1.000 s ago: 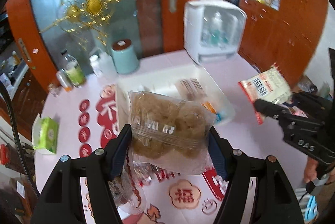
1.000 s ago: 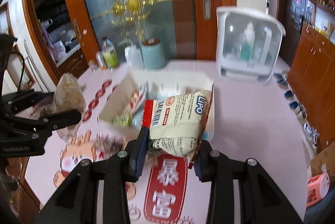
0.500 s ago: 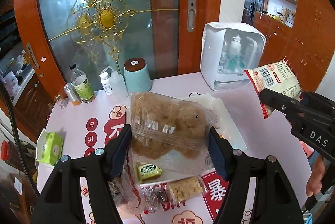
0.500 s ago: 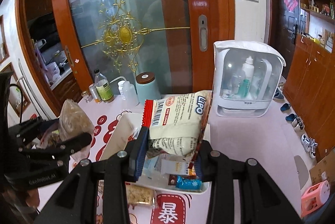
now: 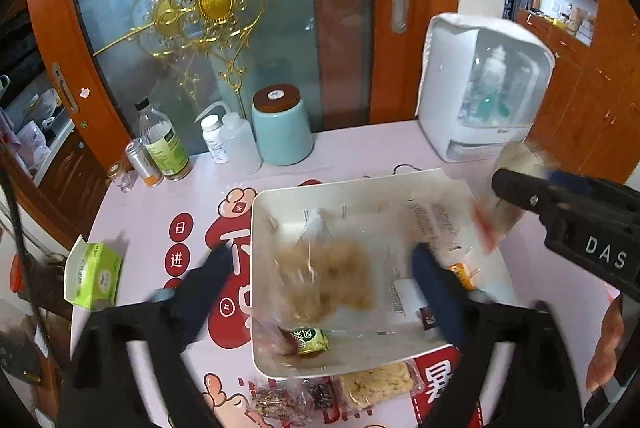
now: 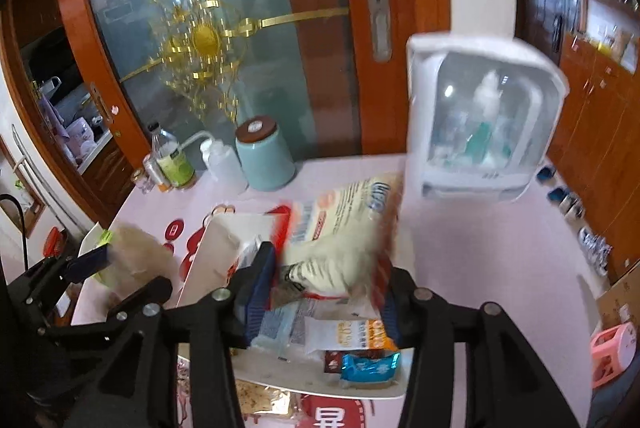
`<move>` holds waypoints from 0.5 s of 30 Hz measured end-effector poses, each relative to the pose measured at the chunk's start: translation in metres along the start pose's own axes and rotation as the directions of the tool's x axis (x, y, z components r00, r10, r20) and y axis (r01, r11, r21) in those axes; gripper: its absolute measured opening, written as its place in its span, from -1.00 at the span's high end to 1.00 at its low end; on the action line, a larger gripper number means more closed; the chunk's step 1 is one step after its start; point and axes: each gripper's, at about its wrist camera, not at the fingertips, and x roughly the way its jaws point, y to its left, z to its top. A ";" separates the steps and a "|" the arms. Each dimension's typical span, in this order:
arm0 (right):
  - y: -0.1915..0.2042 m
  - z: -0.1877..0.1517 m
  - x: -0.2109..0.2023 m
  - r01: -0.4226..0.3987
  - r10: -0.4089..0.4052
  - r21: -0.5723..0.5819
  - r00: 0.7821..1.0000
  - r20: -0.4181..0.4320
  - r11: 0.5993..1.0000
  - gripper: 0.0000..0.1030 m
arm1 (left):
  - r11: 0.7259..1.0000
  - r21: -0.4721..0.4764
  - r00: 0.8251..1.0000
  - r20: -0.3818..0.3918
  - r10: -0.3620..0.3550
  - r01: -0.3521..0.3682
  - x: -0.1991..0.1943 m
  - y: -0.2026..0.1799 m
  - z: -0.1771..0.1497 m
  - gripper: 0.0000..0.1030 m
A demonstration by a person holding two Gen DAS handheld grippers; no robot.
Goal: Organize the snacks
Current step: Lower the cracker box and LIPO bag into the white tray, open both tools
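Observation:
A white tray (image 5: 276,360) sits on the pink table and holds several snack packets. My left gripper (image 5: 320,284) is spread open over the tray, and the clear bag of brown puffs (image 5: 328,280), blurred, is dropping between the fingers into the tray. My right gripper (image 6: 324,288) is also spread; the white LIPO packet (image 6: 340,232) tilts loosely between its fingers above the tray (image 6: 360,388). The right gripper also shows at the right of the left wrist view (image 5: 560,212).
Loose snack packets (image 5: 376,384) lie in front of the tray. A teal jar (image 5: 282,126), bottles (image 5: 164,144) and a white sterilizer box (image 5: 484,84) stand at the back. A green tissue box (image 5: 94,276) sits at the left edge.
Both grippers have opened wider over the tray. The brown puff bag has left the left fingers and is falling in; the LIPO packet has tilted loose in the right.

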 end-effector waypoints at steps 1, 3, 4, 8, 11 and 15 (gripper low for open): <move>0.000 -0.001 0.007 -0.006 0.006 0.009 1.000 -0.014 1.000 0.03 | 1.000 -0.001 1.000 -0.004 -0.002 0.002 0.003 0.000 0.000 -0.98; 0.002 -0.004 0.012 -0.005 0.005 0.010 1.000 -0.019 1.000 -0.07 | 1.000 -0.006 1.000 -0.017 -0.005 0.005 0.010 0.002 -0.001 -0.98; 0.004 -0.005 0.013 -0.009 0.009 0.002 1.000 -0.014 1.000 -0.20 | 1.000 -0.006 1.000 -0.025 -0.004 0.004 0.012 0.002 -0.002 -0.98; 0.012 -0.009 0.012 -0.013 0.013 -0.032 1.000 -0.008 0.999 -0.44 | 1.000 -0.007 0.999 -0.040 -0.010 0.009 0.016 0.006 -0.004 -0.98; 0.013 -0.010 0.010 -0.018 0.018 -0.030 1.000 -0.010 0.999 -0.44 | 1.000 -0.004 0.999 -0.041 -0.015 0.014 0.014 0.007 -0.006 -0.98; 0.013 -0.009 0.009 -0.020 0.020 -0.019 1.000 -0.005 1.000 -0.44 | 1.000 -0.007 0.999 -0.040 -0.030 0.030 0.010 0.008 -0.008 -0.98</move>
